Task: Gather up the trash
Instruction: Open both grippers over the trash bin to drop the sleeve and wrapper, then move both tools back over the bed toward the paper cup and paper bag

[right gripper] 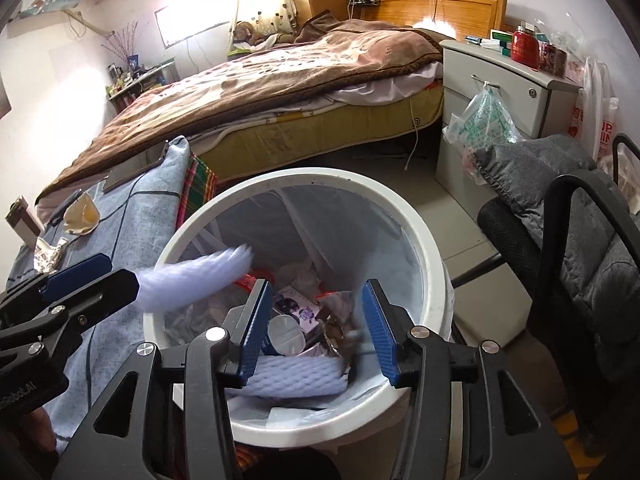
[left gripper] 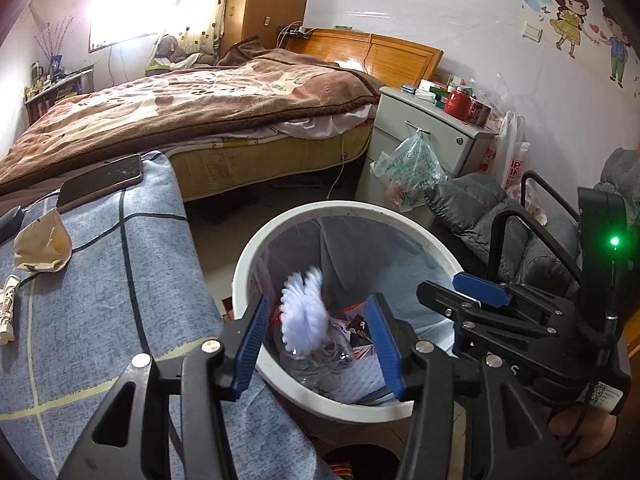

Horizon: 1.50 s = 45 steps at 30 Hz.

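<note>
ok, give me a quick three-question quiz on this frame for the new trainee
1. True or false: the left gripper is clamped on the pale sheet over the white bin.
2. Where is the phone? A) in the bin B) on the blue checked cloth C) on the bed
3. What hangs from the nightstand's drawer handle?

Key:
1. False. The jaws stand apart and the sheet is blurred and loose between them.
2. B.
3. A plastic bag.
</note>
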{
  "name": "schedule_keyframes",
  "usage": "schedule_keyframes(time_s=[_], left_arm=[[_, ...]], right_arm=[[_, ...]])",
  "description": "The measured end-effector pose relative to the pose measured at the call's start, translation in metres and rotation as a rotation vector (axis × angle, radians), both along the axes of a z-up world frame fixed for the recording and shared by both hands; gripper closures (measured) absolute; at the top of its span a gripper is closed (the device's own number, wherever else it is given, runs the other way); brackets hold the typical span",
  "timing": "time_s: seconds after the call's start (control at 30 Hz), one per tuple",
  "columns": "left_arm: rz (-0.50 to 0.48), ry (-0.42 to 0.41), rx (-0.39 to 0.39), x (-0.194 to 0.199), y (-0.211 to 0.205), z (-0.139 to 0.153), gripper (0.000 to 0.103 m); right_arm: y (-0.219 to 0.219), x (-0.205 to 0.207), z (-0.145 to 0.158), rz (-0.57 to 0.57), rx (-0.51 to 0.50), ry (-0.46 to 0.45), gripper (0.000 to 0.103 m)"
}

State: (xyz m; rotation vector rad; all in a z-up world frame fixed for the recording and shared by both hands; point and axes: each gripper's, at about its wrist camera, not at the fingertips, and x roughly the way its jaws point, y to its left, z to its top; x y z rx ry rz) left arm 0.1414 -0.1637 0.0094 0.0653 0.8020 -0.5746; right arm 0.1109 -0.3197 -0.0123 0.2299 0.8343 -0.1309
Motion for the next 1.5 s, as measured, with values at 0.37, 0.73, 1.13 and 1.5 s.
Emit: schedule_keyframes(time_s=[0.37, 0.73, 1.13, 1.5], left_arm=[[0.046, -0.029, -0.018, -0.003, 0.027, 0.009, 0.043], [0.127, -0.084, -0.01, -0.01, 0.069, 0.02, 0.042], [0.247, -0.12, -0.007, -0.012, 0.129, 0.027, 0.041], [0.423, -0.116, -0.011, -0.011, 0.208, 0.021, 0.039]], right_arm=[[0.012, -0.001, 0.007, 0.008, -0.004, -0.023, 0.054], [0.041, 0.002, 0.018, 0.059, -0.006, -0.066, 0.053], [0.081, 0.011, 0.025, 0.136, -0.005, -0.104, 0.054], [0.123, 0.026, 0.028, 0.242, -0.003, -0.13, 0.054]])
